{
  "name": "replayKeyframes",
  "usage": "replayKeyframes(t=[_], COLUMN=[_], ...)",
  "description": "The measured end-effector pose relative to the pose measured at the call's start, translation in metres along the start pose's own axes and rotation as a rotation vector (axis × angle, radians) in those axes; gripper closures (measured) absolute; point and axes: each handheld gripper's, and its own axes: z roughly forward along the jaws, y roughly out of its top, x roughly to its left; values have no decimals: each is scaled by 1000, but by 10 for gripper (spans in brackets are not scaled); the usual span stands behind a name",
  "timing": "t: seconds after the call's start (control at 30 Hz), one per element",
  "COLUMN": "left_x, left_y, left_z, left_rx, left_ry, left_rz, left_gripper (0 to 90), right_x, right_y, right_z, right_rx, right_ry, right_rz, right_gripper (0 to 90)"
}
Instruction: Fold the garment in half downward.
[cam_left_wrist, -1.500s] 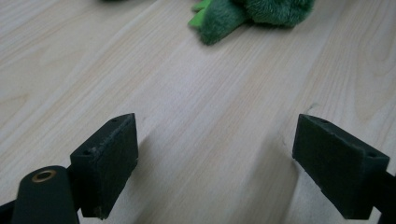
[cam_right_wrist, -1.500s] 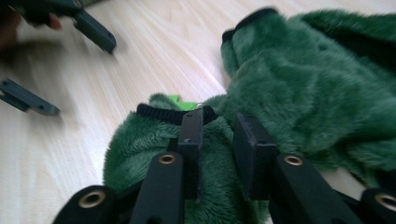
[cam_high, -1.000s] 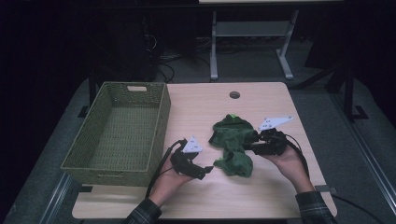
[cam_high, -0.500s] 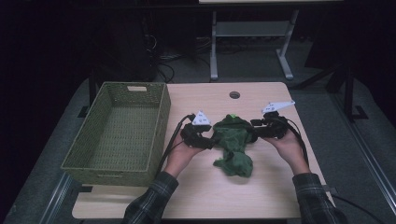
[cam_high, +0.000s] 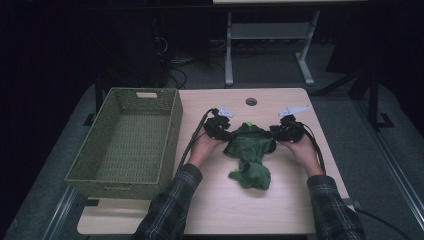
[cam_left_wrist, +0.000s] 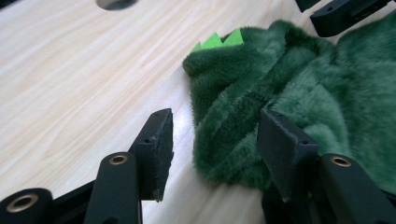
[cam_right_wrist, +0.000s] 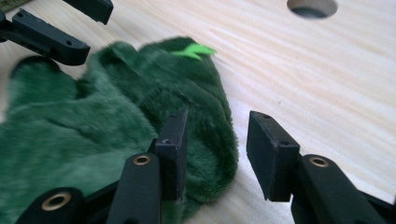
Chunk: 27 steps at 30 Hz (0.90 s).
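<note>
— Two grippers are seen at the table. How are they held?

— One is held at each side of the green fuzzy cloth (cam_high: 249, 152). The left gripper (cam_high: 223, 131) is put at the cloth's left edge, and the right gripper (cam_high: 280, 131) at its right edge.

— Is the cloth squeezed?

— No. In the left gripper view the jaws are spread wide, and the cloth's edge (cam_left_wrist: 261, 116) is seen between them, with one jaw pressed on the fur. In the right gripper view the jaws are also spread apart. One jaw is laid on the fur (cam_right_wrist: 116, 121) and the other is over bare wood.

— Where is the cloth kept?

— It is laid in a bunch on the wooden table (cam_high: 280, 210), near the middle. A woven basket (cam_high: 95, 170) is set to its left, well apart from it.

— Anything bright?

— Small light-green spikes (cam_left_wrist: 217, 41) are seen on the far edge of the cloth.
</note>
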Motion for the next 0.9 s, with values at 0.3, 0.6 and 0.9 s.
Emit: replayKeyframes(t=[0.3, 0.6, 0.9], left_x=[7, 9, 4], left_y=[-6, -10, 1], left_z=[18, 21, 5], left_rx=[5, 24, -11], left_ry=[-33, -46, -41], left_rz=[-26, -37, -36], left_gripper=[572, 769, 857], right_x=[-6, -5, 0], right_y=[-5, -6, 2], right_z=[18, 26, 13], right_rx=[6, 33, 6], right_ry=[21, 29, 12], right_rz=[40, 42, 32], right_gripper=[631, 795, 865])
